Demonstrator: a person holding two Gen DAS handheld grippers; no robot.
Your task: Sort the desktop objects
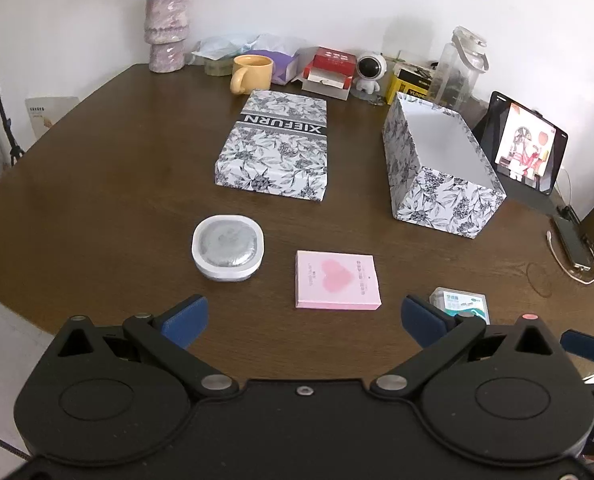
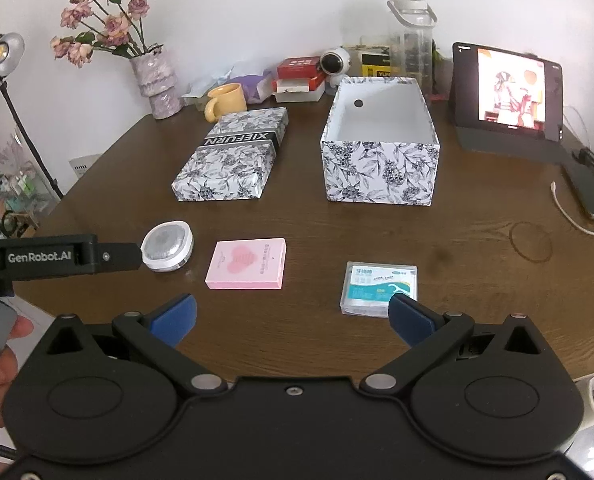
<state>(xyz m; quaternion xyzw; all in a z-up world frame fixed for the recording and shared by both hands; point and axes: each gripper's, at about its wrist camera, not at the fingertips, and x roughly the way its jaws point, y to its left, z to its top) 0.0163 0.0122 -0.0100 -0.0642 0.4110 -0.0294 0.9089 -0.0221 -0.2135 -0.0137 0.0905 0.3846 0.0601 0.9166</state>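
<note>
the left gripper is spread wide and holds nothing. just ahead of it, between its fingers, lies the pink card box; the round white case is ahead to its left. the right gripper is also spread wide and empty. the floss pick box lies just before its right finger. farther ahead of both stand the open floral box and, left of it, its lid on the table.

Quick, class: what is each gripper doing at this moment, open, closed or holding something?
Left gripper: open, holding nothing, above the table near the pink card box.
Right gripper: open, holding nothing, near the dental floss pick box.
</note>
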